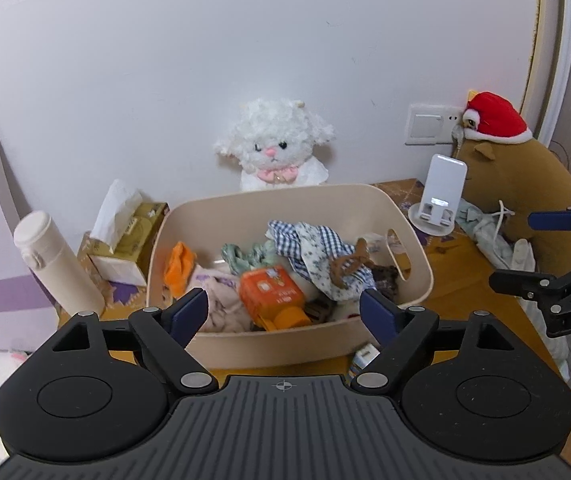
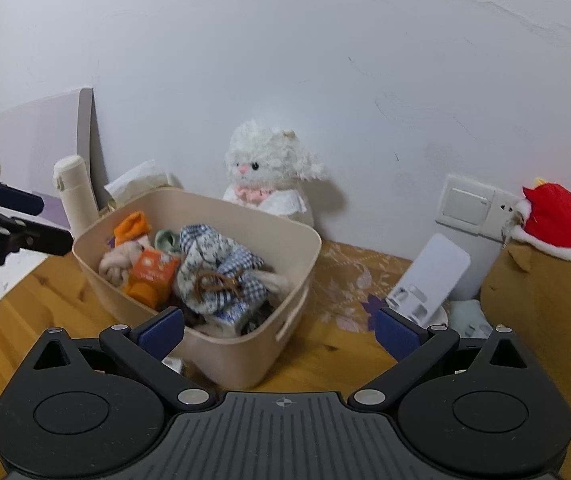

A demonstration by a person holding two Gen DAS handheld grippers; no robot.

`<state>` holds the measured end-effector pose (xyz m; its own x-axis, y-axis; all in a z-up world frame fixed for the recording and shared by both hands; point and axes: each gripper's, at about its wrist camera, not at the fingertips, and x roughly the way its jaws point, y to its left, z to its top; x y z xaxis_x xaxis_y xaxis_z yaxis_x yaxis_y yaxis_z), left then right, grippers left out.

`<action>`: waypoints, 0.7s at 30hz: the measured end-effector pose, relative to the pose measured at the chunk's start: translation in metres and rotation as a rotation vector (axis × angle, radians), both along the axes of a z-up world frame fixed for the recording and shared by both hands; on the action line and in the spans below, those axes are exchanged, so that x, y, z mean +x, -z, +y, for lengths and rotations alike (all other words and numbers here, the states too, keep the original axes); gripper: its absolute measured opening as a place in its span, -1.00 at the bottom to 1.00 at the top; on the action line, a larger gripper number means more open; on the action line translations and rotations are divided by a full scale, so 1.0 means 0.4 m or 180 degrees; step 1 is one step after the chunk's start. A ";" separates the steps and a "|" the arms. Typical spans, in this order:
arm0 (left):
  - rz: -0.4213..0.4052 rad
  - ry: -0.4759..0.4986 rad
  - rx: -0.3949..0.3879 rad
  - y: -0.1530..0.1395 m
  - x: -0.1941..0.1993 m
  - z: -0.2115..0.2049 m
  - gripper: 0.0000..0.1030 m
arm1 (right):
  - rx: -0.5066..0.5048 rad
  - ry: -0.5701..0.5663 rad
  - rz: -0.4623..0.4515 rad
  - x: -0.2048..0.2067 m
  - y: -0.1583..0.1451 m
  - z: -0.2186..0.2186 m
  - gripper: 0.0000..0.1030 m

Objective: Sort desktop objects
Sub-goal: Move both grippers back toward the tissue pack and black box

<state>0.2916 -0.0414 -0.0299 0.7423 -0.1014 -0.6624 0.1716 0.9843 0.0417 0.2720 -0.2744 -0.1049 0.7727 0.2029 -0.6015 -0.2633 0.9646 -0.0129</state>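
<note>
Clutter fills my left wrist view, left to right: a cream cylindrical flask [image 1: 55,262], a gold tissue box [image 1: 125,246], then the beige plastic bin [image 1: 369,200] on the wooden bench [image 1: 469,276], holding an orange pouch [image 1: 271,290], blue checked cloth [image 1: 309,240] and a brown hair claw [image 1: 347,268]. A white plush lamb [image 1: 275,148] sits behind it against the wall. My left gripper [image 1: 283,312] hangs wide open over the bin's near rim, holding nothing. Further right stands a white phone stand [image 1: 441,192]. My right gripper [image 2: 279,332] is equally spread and empty.
</note>
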 end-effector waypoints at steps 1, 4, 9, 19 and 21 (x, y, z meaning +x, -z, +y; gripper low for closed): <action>0.0004 -0.0001 0.0007 0.005 -0.007 -0.005 0.64 | -0.0003 -0.0002 0.0009 -0.008 0.006 -0.007 1.00; 0.0069 0.0004 0.0024 0.027 -0.024 -0.022 0.64 | -0.0011 -0.0010 0.0045 -0.028 0.024 -0.023 1.00; 0.0143 0.0000 0.0026 0.065 -0.054 -0.044 0.64 | -0.0032 -0.0031 0.0139 -0.061 0.064 -0.048 1.00; 0.0379 0.0086 0.0137 0.162 -0.077 -0.091 0.64 | -0.0049 0.0003 0.0283 -0.097 0.148 -0.077 1.00; 0.0462 0.0116 0.0156 0.189 -0.076 -0.101 0.64 | -0.0046 0.0024 0.0318 -0.099 0.171 -0.082 1.00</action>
